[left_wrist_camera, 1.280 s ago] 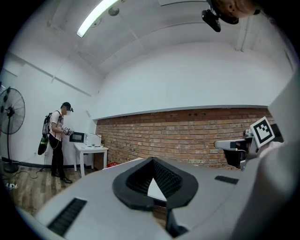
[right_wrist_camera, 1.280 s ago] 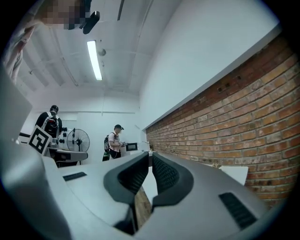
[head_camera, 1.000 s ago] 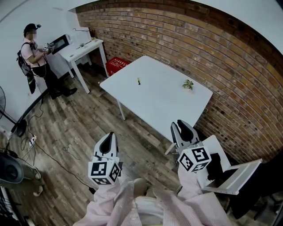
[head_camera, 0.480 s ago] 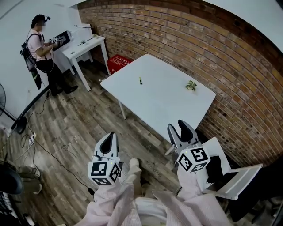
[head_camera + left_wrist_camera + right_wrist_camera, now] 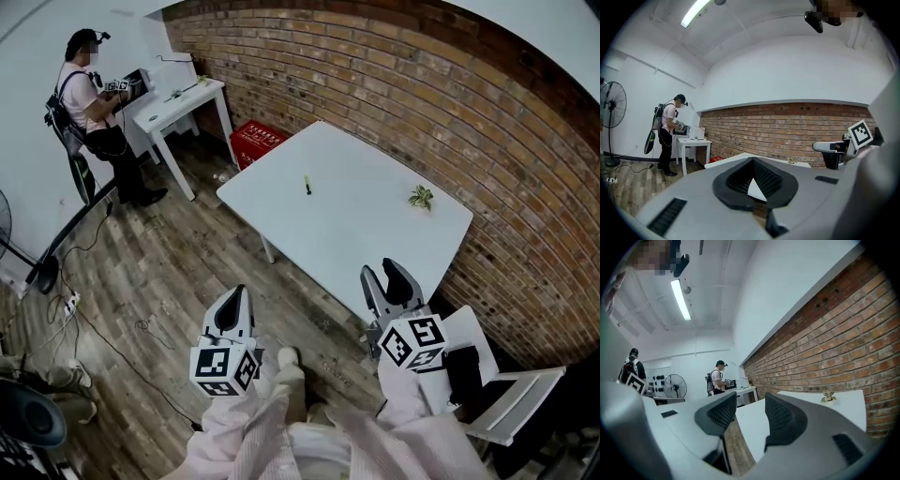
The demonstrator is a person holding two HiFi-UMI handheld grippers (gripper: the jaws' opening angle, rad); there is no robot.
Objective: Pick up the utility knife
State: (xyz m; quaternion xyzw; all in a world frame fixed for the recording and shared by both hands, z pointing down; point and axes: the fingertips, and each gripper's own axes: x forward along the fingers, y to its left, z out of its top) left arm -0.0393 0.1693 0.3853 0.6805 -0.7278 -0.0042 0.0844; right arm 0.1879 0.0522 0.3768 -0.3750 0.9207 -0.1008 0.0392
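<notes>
Just one utility knife [image 5: 307, 185], one plant [image 5: 420, 197]

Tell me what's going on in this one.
A person holding a tool in each hand stands short of the white table. The utility knife lies untouched on it, a small plant nearer the brick wall. The right tool's jaws are opening with nothing between them; the left tool is shut and empty. Nothing is grasped yet.

Small yellow-and-dark utility knife [image 5: 307, 185] lies flat on the white table [image 5: 375, 234], toward its left corner
</notes>
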